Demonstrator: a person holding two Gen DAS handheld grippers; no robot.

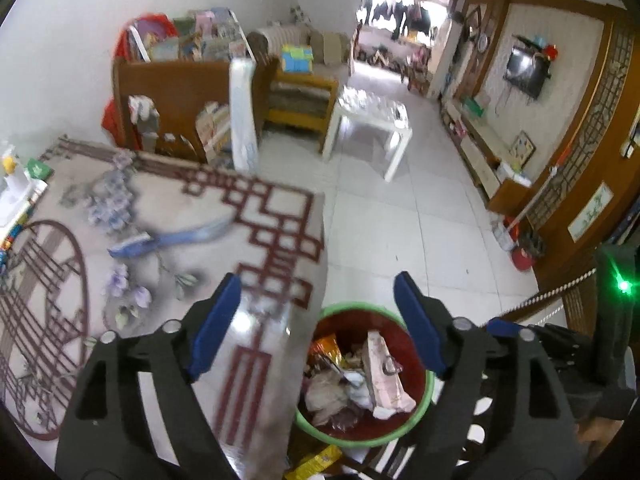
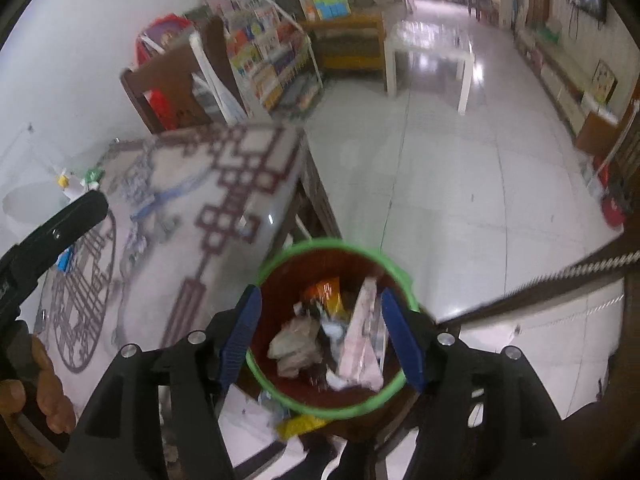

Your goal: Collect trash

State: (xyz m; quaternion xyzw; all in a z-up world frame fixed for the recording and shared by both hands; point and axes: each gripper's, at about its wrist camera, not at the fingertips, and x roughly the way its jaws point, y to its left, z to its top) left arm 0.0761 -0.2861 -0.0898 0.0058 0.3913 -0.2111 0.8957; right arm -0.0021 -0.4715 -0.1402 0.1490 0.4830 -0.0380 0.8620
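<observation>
A red trash bin with a green rim [image 1: 352,310] stands on the floor against the patterned table's edge. It holds a pink carton [image 1: 384,376], an orange wrapper [image 1: 326,350] and crumpled paper [image 1: 326,394]. My left gripper [image 1: 318,284] is open above the table's edge and the bin, with nothing between its blue pads. Directly over the bin [image 2: 332,244] my right gripper [image 2: 320,294] is also open and empty. Below it lie the pink carton [image 2: 362,344] and orange wrapper [image 2: 326,296]. A yellow wrapper [image 2: 298,424] lies on the floor beside the bin.
The patterned table [image 1: 120,280] carries a blue strip [image 1: 172,238] and small items at its far left. A bookshelf [image 1: 180,92] and a white side table [image 1: 370,120] stand beyond on the tiled floor. A hand [image 2: 40,392] holds the left gripper's handle.
</observation>
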